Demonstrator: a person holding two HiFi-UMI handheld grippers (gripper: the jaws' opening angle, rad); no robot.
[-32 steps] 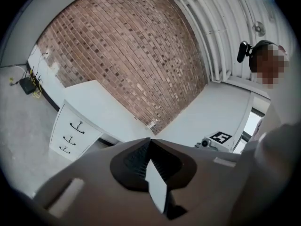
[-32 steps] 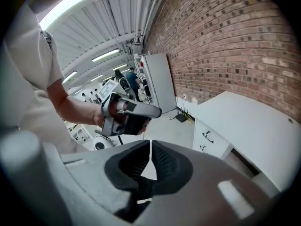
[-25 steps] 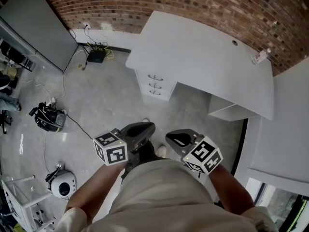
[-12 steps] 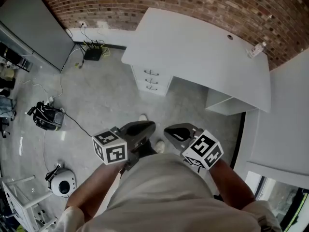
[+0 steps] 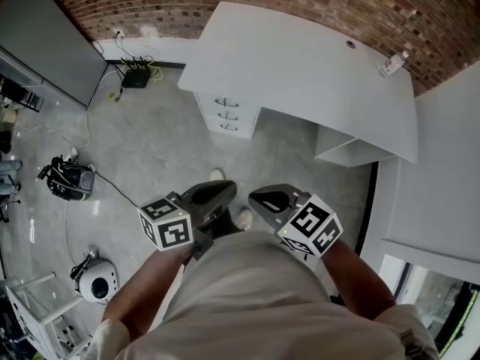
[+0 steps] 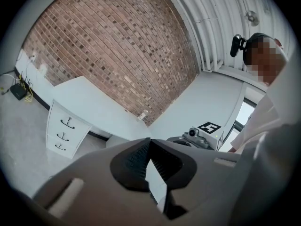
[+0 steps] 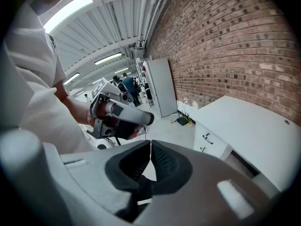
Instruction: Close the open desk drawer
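A white desk (image 5: 300, 73) stands against the brick wall. Its drawer unit (image 5: 225, 115) has three handled fronts, also seen in the left gripper view (image 6: 66, 131) and the right gripper view (image 7: 207, 142). From here I cannot tell which drawer stands out. Both grippers hang close to the person's waist, far from the desk. My left gripper (image 5: 227, 189) is shut with nothing between its pads (image 6: 149, 141). Beside it, my right gripper (image 5: 255, 198) is likewise shut and empty (image 7: 150, 143).
A bottle (image 5: 391, 64) stands on the desk's far right corner. A power strip (image 5: 136, 77) with cables lies by the wall. A black bag (image 5: 67, 180) and a round white device (image 5: 96, 282) sit on the concrete floor at left. A white cabinet (image 5: 442, 171) stands right.
The desk and drawer unit have shifted up and left in the head view as the person moves. Both grippers stay shut in front of the body.
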